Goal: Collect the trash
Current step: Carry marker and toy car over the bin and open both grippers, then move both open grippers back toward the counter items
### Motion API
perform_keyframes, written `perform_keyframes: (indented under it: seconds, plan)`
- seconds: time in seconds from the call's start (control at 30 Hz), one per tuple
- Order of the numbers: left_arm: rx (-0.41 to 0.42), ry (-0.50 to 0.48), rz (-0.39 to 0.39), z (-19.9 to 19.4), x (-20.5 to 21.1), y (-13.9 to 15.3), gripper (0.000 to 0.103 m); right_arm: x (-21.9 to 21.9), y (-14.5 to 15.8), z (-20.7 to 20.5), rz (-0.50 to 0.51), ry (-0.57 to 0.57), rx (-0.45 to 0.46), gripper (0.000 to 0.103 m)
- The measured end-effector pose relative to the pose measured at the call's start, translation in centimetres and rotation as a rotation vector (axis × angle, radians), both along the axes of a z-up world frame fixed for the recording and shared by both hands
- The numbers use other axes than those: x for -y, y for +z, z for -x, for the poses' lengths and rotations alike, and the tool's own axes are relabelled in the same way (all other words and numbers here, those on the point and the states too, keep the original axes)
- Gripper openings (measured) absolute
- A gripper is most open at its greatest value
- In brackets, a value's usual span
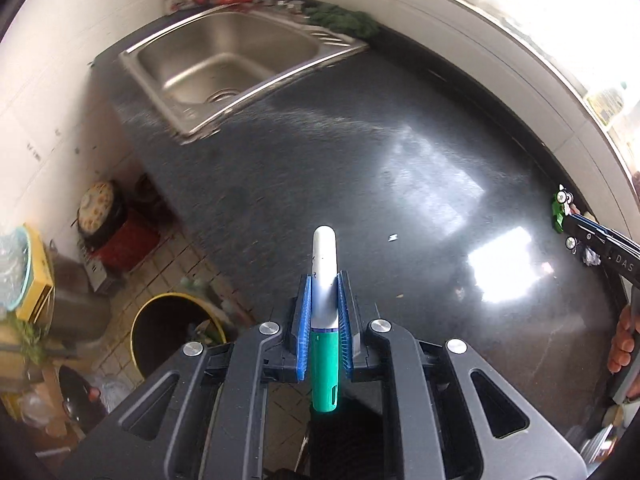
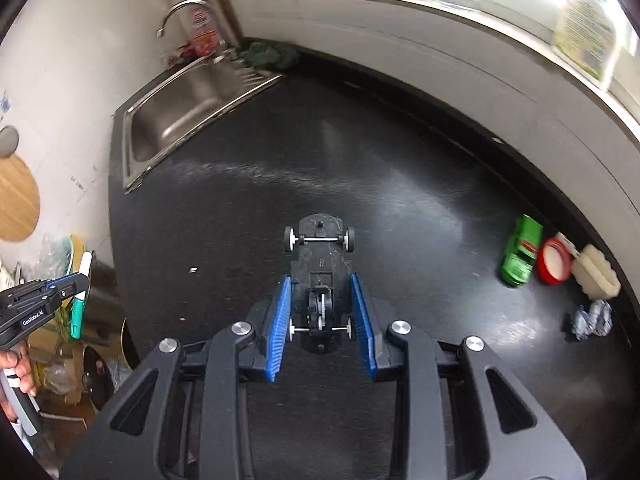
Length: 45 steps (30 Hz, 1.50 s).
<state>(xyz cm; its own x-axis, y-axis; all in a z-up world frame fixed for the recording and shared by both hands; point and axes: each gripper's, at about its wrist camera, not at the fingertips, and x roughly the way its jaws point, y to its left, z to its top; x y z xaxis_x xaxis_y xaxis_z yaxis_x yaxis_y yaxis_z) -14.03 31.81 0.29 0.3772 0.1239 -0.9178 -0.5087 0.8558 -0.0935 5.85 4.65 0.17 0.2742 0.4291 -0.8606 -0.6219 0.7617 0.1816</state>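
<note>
My left gripper (image 1: 325,278) is shut on a pen (image 1: 324,248) with a white cap, silver middle and green barrel, and hangs over the counter's near edge. A yellow-rimmed bin (image 1: 176,332) stands on the floor below it to the left. My right gripper (image 2: 320,280) is shut on a black toy car chassis (image 2: 320,256), which is upside down with its axles and wheels showing above the dark counter (image 2: 400,208). The right wrist view also catches the left gripper (image 2: 82,280) and its pen (image 2: 77,316) at the left edge. The right gripper (image 1: 568,220) appears at the right edge of the left wrist view.
A green toy car (image 2: 520,256), a red-rimmed lid (image 2: 554,262), a cream foam piece (image 2: 596,276) and crumpled foil (image 2: 592,320) lie along the counter's far right. A steel sink (image 1: 224,64) is set at the far left. A tiny white scrap (image 2: 193,270) lies mid-counter.
</note>
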Motion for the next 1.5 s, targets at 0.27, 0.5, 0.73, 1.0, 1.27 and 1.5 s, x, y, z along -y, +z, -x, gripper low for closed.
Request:
perform_keyframes:
  seconds: [0.27, 0.5, 0.73, 1.0, 1.27, 1.5]
  plan:
    - [0.002, 0.290, -0.017, 12.4, -6.7, 2.0, 0.012, -15.2, 1.7, 9.5, -0.012, 0.351, -0.004, 0.031]
    - [-0.026, 0.465, 0.033, 19.2, -8.2, -0.5, 0.012, -25.7, -0.2, 18.1, 0.024, 0.578, -0.046, 0.031]
    - [-0.098, 0.590, 0.152, 23.0, -11.2, -11.5, 0.012, -32.9, -10.5, 25.5, 0.131, 0.713, -0.161, 0.031]
    - [-0.107, 0.656, 0.301, 24.6, -14.5, -24.4, 0.012, -36.9, -23.7, 27.4, 0.240, 0.662, -0.325, 0.031]
    - [-0.104, 0.683, 0.330, 24.8, -15.6, -30.2, 0.012, -39.0, -29.1, 27.3, 0.271, 0.663, -0.366, 0.031]
    - [-0.005, 0.795, 0.142, 27.6, -14.9, -24.2, 0.096, -41.2, -24.1, 27.6, 0.125, 0.669, -0.350, 0.094]
